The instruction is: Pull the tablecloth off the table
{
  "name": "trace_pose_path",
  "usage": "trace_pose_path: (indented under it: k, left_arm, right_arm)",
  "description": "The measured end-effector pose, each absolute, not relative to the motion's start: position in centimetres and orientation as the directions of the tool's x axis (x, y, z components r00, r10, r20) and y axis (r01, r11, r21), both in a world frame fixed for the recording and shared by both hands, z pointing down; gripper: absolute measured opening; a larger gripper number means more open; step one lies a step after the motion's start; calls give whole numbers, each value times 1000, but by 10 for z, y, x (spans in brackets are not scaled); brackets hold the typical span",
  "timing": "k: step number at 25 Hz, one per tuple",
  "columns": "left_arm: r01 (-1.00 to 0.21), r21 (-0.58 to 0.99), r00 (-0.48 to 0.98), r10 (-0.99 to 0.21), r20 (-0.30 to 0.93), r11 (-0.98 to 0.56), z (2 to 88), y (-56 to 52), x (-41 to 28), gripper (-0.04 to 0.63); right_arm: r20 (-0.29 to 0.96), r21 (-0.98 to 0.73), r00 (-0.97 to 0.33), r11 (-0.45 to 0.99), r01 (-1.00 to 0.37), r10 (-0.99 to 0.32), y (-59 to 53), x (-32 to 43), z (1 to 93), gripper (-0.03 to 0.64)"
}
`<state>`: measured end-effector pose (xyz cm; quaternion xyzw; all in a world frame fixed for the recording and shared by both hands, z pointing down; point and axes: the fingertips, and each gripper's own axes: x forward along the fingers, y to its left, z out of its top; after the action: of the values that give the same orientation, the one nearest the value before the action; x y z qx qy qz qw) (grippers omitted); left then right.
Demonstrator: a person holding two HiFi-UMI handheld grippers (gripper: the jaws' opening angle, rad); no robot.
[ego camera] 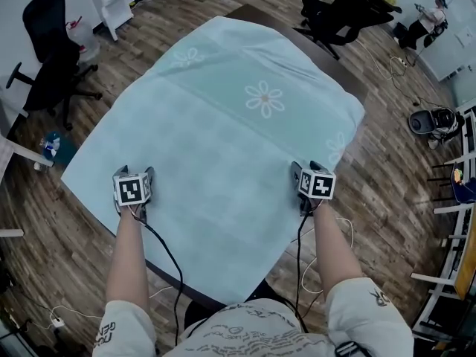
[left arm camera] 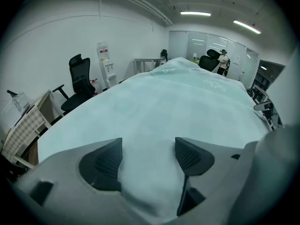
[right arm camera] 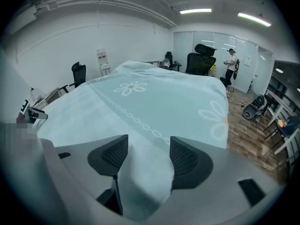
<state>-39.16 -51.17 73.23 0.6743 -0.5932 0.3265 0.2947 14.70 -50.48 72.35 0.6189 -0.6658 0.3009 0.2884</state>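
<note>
A pale teal tablecloth [ego camera: 238,117] printed with white daisies covers the table, whose dark edge [ego camera: 316,50] shows at the far right. My left gripper [ego camera: 134,172] rests on the cloth near its front left corner, and my right gripper [ego camera: 306,169] near the front right. In the left gripper view the left gripper [left arm camera: 147,156] stands open with a raised fold of tablecloth [left arm camera: 178,102] between its pads. In the right gripper view the right gripper [right arm camera: 148,156] is open too, with a fold of tablecloth [right arm camera: 154,102] lying in the gap.
Black office chairs stand at the left [ego camera: 48,58] and at the far right [ego camera: 342,10]. A white shelf unit [ego camera: 111,2] is at the back left. A person [ego camera: 431,17] stands far right. Cables [ego camera: 167,259] hang from the grippers over the wood floor.
</note>
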Motion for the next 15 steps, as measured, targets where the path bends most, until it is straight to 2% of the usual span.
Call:
trace_pose_path:
  k: [6, 15]
  left_arm:
    - [-992, 95, 125, -621, 774, -80, 734, -512, -390, 345]
    - [-992, 100, 126, -624, 771, -77, 737, -510, -395, 344]
  right_arm:
    - [780, -39, -59, 45, -998, -623, -502, 154, 732, 268]
    - [828, -45, -69, 57, -997, -556, -502, 152, 735, 268]
